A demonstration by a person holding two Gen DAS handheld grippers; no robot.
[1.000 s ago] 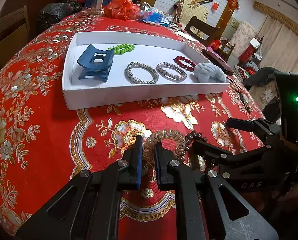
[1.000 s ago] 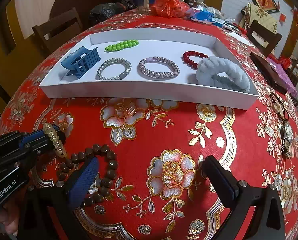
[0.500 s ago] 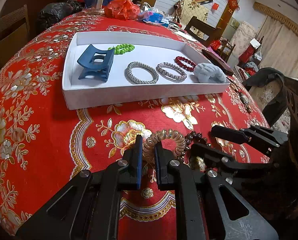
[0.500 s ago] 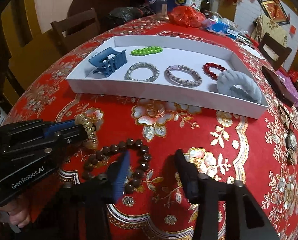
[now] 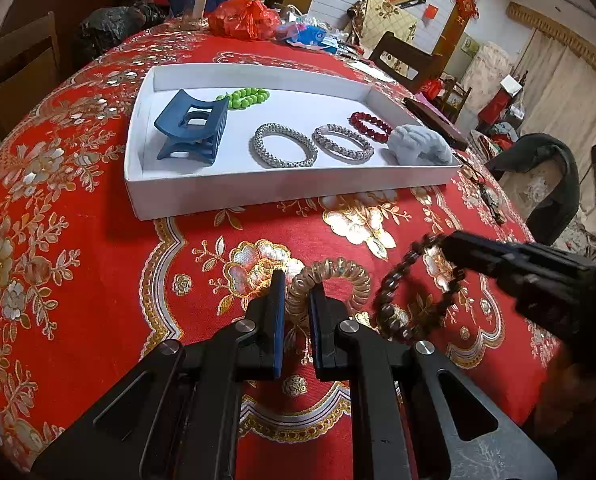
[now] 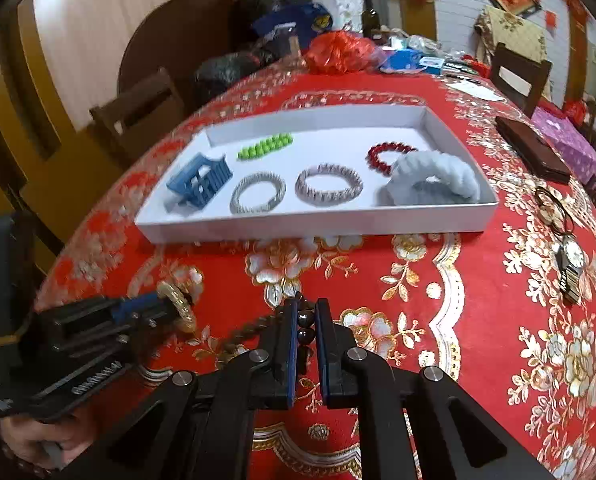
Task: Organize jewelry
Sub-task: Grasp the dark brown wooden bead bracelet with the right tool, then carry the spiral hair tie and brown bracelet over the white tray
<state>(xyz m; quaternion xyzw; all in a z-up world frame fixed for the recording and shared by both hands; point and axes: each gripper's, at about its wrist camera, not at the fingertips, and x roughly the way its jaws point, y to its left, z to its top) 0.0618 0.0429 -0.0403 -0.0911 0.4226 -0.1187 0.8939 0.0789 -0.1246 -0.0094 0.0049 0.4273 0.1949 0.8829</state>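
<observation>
My left gripper [image 5: 297,292] is shut on a clear amber spiral hair tie [image 5: 329,280] low over the red tablecloth; it also shows in the right wrist view [image 6: 178,304]. My right gripper [image 6: 305,312] is shut on a dark brown bead bracelet [image 6: 305,326] and lifts it; in the left wrist view the bracelet [image 5: 401,280] hangs from the right gripper [image 5: 449,246]. The white tray [image 5: 258,192] behind holds a blue claw clip [image 5: 192,130], green beads [image 5: 244,98], two silver bracelets [image 5: 284,150], red beads [image 5: 369,124] and a grey scrunchie [image 5: 419,146].
A wristwatch [image 6: 569,264] and a dark cord item [image 6: 551,208] lie on the cloth at the right. A dark case [image 6: 531,154] lies beyond the tray. Bags, a bottle and clutter stand at the table's far edge. Wooden chairs stand around the table.
My right gripper closed on the dark bead bracelet and lifted it off the cloth. My left gripper stayed put, still holding the spiral hair tie.
</observation>
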